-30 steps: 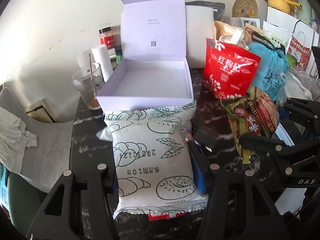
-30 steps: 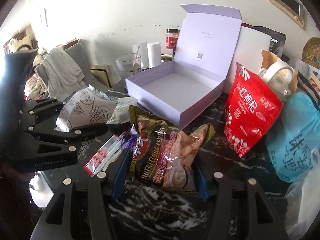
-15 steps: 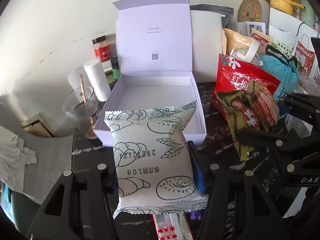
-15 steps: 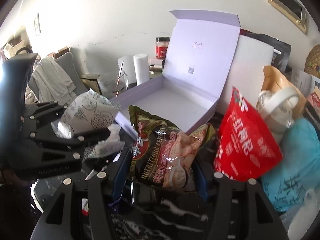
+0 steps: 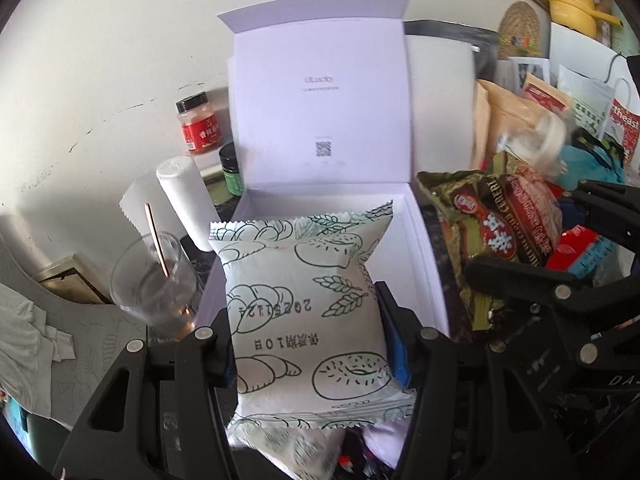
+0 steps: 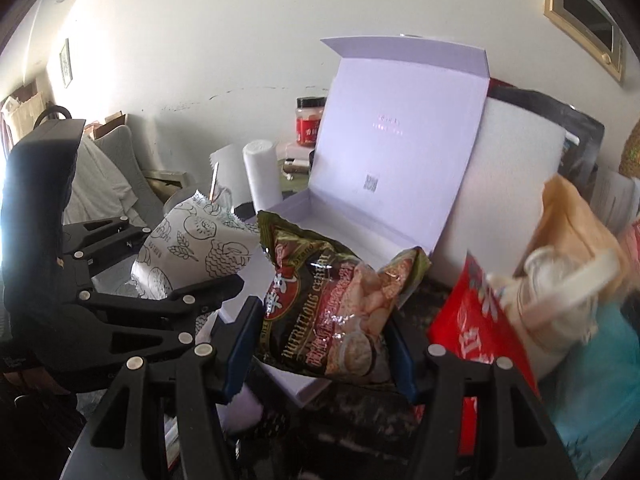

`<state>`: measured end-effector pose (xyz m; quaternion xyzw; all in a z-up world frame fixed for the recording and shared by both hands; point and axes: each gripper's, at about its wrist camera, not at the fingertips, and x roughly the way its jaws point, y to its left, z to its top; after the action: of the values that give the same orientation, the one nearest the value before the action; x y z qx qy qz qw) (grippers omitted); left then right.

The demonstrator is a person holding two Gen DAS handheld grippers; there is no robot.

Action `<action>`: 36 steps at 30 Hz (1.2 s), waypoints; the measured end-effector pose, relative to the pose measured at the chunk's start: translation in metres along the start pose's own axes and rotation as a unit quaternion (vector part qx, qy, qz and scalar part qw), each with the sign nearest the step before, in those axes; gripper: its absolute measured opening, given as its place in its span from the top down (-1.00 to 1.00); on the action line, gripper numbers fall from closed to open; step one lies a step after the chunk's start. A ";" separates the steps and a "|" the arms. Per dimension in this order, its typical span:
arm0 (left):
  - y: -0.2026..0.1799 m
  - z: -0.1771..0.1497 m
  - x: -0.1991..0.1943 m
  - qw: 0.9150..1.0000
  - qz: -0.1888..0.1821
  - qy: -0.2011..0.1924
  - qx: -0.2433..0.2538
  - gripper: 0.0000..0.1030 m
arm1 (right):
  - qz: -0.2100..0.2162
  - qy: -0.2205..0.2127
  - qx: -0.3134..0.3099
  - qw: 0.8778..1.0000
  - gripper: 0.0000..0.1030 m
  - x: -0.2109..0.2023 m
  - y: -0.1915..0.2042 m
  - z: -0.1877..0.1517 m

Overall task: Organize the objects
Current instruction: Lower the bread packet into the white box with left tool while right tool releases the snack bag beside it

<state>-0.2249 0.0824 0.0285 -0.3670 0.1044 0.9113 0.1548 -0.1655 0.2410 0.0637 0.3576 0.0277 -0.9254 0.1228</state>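
My left gripper (image 5: 306, 320) is shut on a white bread packet (image 5: 308, 304) printed with green bread drawings and holds it over the front of the open lilac box (image 5: 430, 248). The packet also shows in the right wrist view (image 6: 192, 248). My right gripper (image 6: 320, 336) is shut on a dark green cereal packet (image 6: 328, 304) and holds it above the box's (image 6: 360, 236) near right corner. The cereal packet also shows in the left wrist view (image 5: 500, 232). The box's lid (image 5: 324, 108) stands upright at the back and the inside looks empty.
A glass with a stick (image 5: 156, 280), a white bottle (image 5: 184, 200) and a red-labelled jar (image 5: 200, 124) stand left of the box. A red bag (image 6: 480, 328), a brown paper bag (image 6: 576, 228) and a teal bag (image 6: 600, 392) crowd the right side. A white board (image 6: 512, 184) leans behind the box.
Both grippers have risen and moved forward toward the box with their packets. The box now lies directly beneath both packets, and the dark tabletop has dropped out of sight.
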 end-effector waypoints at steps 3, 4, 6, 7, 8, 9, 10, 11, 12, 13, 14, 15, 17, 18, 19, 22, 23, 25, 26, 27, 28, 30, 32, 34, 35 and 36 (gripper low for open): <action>0.011 0.011 0.015 1.000 0.005 -0.001 -0.001 -0.05 | 0.004 -0.005 -0.004 1.000 -0.15 0.010 -0.004 0.014; 0.014 0.014 0.019 1.000 0.006 0.000 -0.001 -0.04 | 0.005 -0.008 -0.005 1.000 -0.15 0.012 -0.006 0.019; 0.018 0.021 0.029 1.000 0.008 0.001 0.000 -0.05 | 0.004 -0.015 -0.006 1.000 -0.15 0.017 -0.009 0.027; 0.021 0.026 0.035 1.000 0.007 0.001 -0.001 -0.05 | 0.005 -0.017 -0.004 1.000 -0.15 0.021 -0.011 0.032; 0.024 0.029 0.040 1.000 0.008 0.001 -0.004 -0.05 | 0.006 -0.018 0.001 1.000 -0.15 0.025 -0.013 0.036; 0.028 0.033 0.046 1.000 0.009 0.001 -0.009 -0.05 | 0.007 -0.018 0.006 1.000 -0.15 0.028 -0.015 0.040; 0.031 0.036 0.051 1.000 0.011 0.000 -0.014 -0.05 | 0.007 -0.018 0.008 1.000 -0.15 0.032 -0.017 0.043; 0.034 0.039 0.057 1.000 0.014 0.001 -0.018 -0.05 | 0.003 -0.017 0.010 1.000 -0.15 0.037 -0.019 0.047; 0.037 0.043 0.063 1.000 0.017 0.002 -0.021 -0.05 | -0.002 -0.016 0.012 1.000 -0.15 0.042 -0.020 0.050; 0.040 0.045 0.068 1.000 0.018 0.003 -0.023 -0.05 | -0.004 -0.015 0.013 1.000 -0.15 0.046 -0.021 0.053; 0.042 0.048 0.074 1.000 0.016 0.004 -0.026 -0.05 | -0.006 -0.015 0.018 1.000 -0.15 0.051 -0.023 0.057; 0.044 0.050 0.078 0.999 0.015 0.005 -0.030 -0.05 | -0.006 -0.015 0.022 1.000 -0.15 0.056 -0.026 0.061; 0.049 0.054 0.089 0.999 0.016 0.009 -0.038 -0.05 | -0.007 -0.014 0.029 0.999 -0.15 0.066 -0.031 0.067; 0.051 0.056 0.096 0.999 0.017 0.011 -0.038 -0.05 | -0.010 -0.015 0.032 0.999 -0.15 0.070 -0.033 0.068; 0.052 0.057 0.100 0.999 0.019 0.013 -0.037 -0.05 | -0.014 -0.015 0.038 0.999 -0.15 0.076 -0.037 0.071; 0.052 0.056 0.115 0.999 0.024 0.022 -0.027 -0.05 | -0.017 -0.022 0.055 0.998 -0.16 0.084 -0.047 0.068; 0.051 0.056 0.120 0.999 0.026 0.026 -0.023 -0.05 | -0.016 -0.013 0.061 0.998 -0.16 0.091 -0.050 0.068; 0.051 0.057 0.127 0.999 0.025 0.030 -0.022 -0.05 | -0.025 0.002 0.054 0.998 -0.16 0.097 -0.049 0.065; 0.051 0.057 0.131 0.999 0.023 0.031 -0.020 -0.05 | -0.027 0.005 0.049 0.998 -0.16 0.100 -0.049 0.064; 0.050 0.056 0.133 0.999 0.020 0.034 -0.019 -0.05 | -0.023 0.009 0.049 0.999 -0.16 0.101 -0.049 0.063; 0.048 0.055 0.136 0.999 0.018 0.037 -0.017 -0.05 | -0.014 0.013 0.050 0.999 -0.16 0.105 -0.049 0.061; 0.045 0.053 0.144 0.999 0.019 0.045 -0.012 -0.05 | -0.007 0.025 0.050 0.998 -0.16 0.113 -0.050 0.060; 0.045 0.052 0.151 0.998 0.005 0.053 -0.014 -0.05 | -0.010 0.040 0.048 0.998 -0.16 0.122 -0.050 0.057; 0.044 0.051 0.155 0.998 0.003 0.058 -0.016 -0.05 | -0.003 0.052 0.050 0.997 -0.16 0.129 -0.050 0.055; 0.042 0.051 0.156 0.998 0.012 0.060 -0.010 -0.05 | 0.002 0.058 0.046 0.997 -0.17 0.133 -0.049 0.053; 0.040 0.051 0.158 0.998 0.023 0.058 -0.001 -0.05 | 0.005 0.062 0.043 0.997 -0.17 0.136 -0.048 0.051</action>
<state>-0.3793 0.0929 -0.0431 -0.4171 0.1207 0.8918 0.1270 -0.3078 0.2523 0.0095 0.4197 -0.0067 -0.9010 0.1097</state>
